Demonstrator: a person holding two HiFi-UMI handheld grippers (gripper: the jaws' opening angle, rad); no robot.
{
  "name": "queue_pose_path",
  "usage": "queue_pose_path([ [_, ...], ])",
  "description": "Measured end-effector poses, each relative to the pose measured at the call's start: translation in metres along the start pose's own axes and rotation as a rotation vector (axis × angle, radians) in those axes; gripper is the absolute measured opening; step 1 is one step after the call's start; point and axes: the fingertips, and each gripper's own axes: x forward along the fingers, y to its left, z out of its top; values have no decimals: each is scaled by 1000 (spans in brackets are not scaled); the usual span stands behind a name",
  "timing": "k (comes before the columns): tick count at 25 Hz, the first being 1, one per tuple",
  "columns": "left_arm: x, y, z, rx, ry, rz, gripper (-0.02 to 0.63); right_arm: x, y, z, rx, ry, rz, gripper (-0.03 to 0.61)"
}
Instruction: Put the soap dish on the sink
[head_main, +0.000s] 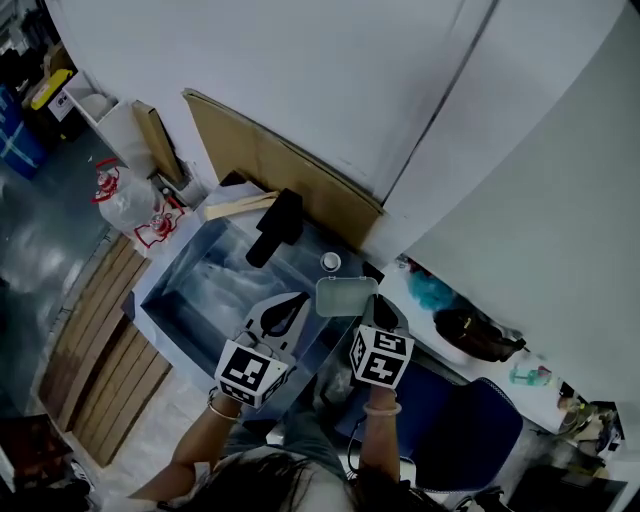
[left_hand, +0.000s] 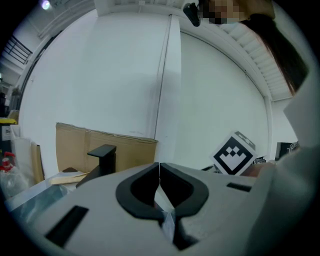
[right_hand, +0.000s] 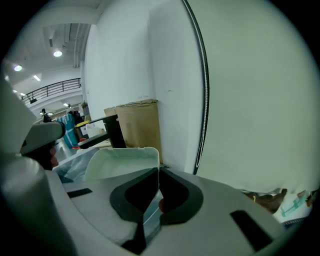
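The soap dish (head_main: 346, 296) is pale green and translucent, held in the air over the sink's right end. My right gripper (head_main: 374, 312) is shut on its near edge; in the right gripper view the dish (right_hand: 122, 162) stands up left of the closed jaws of the gripper (right_hand: 159, 170). The steel sink (head_main: 160, 292) is wrapped in clear film and has a black faucet (head_main: 277, 228) at its back. Over the sink's front right hovers my left gripper (head_main: 290, 312), shut with nothing in it; its tips (left_hand: 159, 165) meet, with the faucet (left_hand: 102, 157) beyond them.
Cardboard sheets (head_main: 270, 165) lean on the white wall behind the sink. A small white round cap (head_main: 331, 262) lies on the sink's back rim. A counter at the right holds a teal item (head_main: 432, 292) and a dark bag (head_main: 480, 335). A blue chair (head_main: 470, 430) stands below, wooden pallets (head_main: 95, 350) at left.
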Motion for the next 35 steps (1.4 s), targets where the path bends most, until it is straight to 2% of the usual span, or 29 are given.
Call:
queue_pose_path([
  [17, 27, 12, -28, -28, 46, 61, 10, 53, -14, -26, -39, 83, 49, 29],
  [24, 34, 12, -35, -35, 63, 66, 10, 63, -14, -31, -75, 84, 45, 31],
  [35, 41, 7, -39, -40, 71, 59, 10, 72, -17, -39, -21, 95, 56, 31],
])
